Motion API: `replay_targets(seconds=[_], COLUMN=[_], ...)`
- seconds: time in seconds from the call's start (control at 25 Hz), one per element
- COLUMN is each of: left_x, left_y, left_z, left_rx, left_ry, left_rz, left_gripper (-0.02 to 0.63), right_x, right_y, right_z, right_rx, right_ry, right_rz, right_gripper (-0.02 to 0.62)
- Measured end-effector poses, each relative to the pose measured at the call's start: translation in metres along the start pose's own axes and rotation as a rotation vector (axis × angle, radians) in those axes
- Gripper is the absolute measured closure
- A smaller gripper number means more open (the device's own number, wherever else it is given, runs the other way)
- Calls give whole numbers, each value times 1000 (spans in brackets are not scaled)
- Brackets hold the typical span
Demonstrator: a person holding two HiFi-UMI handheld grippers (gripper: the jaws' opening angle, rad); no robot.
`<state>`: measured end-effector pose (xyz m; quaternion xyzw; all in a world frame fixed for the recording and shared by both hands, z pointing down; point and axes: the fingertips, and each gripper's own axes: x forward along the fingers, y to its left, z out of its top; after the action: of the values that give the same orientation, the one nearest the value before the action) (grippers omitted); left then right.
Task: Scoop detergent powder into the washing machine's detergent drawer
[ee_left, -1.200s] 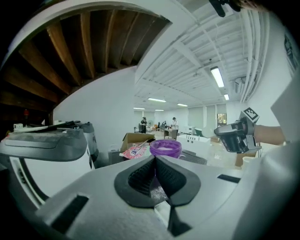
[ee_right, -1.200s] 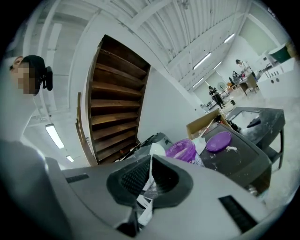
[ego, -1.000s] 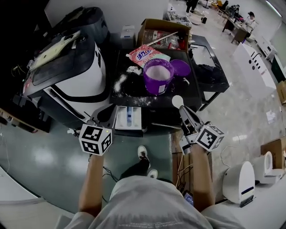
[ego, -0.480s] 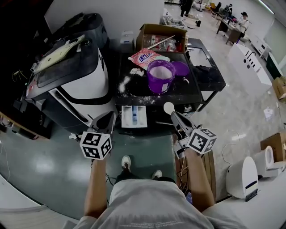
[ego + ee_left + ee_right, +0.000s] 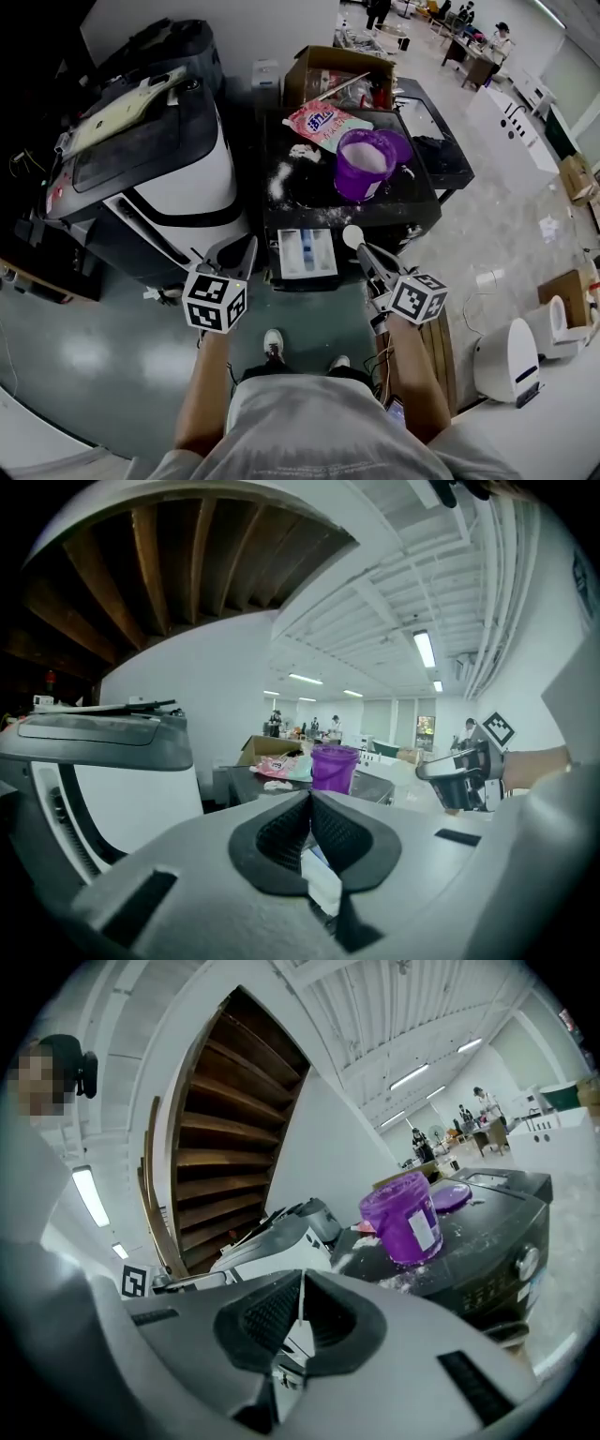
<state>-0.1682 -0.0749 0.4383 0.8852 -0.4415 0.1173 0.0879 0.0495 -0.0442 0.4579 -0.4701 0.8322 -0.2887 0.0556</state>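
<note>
The detergent drawer [image 5: 307,253] is pulled out at the front of the black washing machine [image 5: 309,192], showing white and blue compartments. A purple tub [image 5: 364,164] of white powder stands on the machine's top; it also shows as the purple tub [image 5: 403,1218]. My right gripper [image 5: 364,255] is shut on the thin handle of a white scoop [image 5: 352,236], whose bowl hangs just right of the drawer. What lies in the bowl is hidden. My left gripper [image 5: 236,253] is shut and holds nothing, left of the drawer.
A pink detergent bag [image 5: 323,122] and the tub's purple lid [image 5: 401,143] lie on the machine's top, with spilled powder [image 5: 278,180] around. A white and black appliance [image 5: 159,159] stands to the left. A cardboard box [image 5: 342,75] sits behind. My shoes [image 5: 274,344] are on the floor below the drawer.
The right gripper has carried the scoop left and toward me, from near the tub to beside the drawer. The left gripper has stayed left of the drawer.
</note>
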Motion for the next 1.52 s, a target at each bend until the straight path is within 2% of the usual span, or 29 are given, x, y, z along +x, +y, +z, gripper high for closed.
replay_targets(seconds=[0.2,0.44,0.76,1.04,1.16,1.52], left_x=[13,24,35,46,49,53], left_y=[22,39,60,81,89,104], left_z=[-15,-38,-65,-82,-84,-86], left_rx=[13,-4,-57,-91,-97,-95], left_ry=[19,56,89,110,117,127], left_rz=[-58,-104,-113,-98,-94,-85], left_gripper=[597,597,597,597,597,597], right_x=[39,81,131,162,169,186], right_y=[-7,-23,-50,-57,-59,-57], right_z=[-31,-77,-122,-143,-150,-155], right_rx=[8,46,39,31,-20,-284], right_ry=[43,151,306,397,434,544], right_rz=[-50,-99,-180,-196,-208,-234], right_gripper=[583,583,583,583,583,583])
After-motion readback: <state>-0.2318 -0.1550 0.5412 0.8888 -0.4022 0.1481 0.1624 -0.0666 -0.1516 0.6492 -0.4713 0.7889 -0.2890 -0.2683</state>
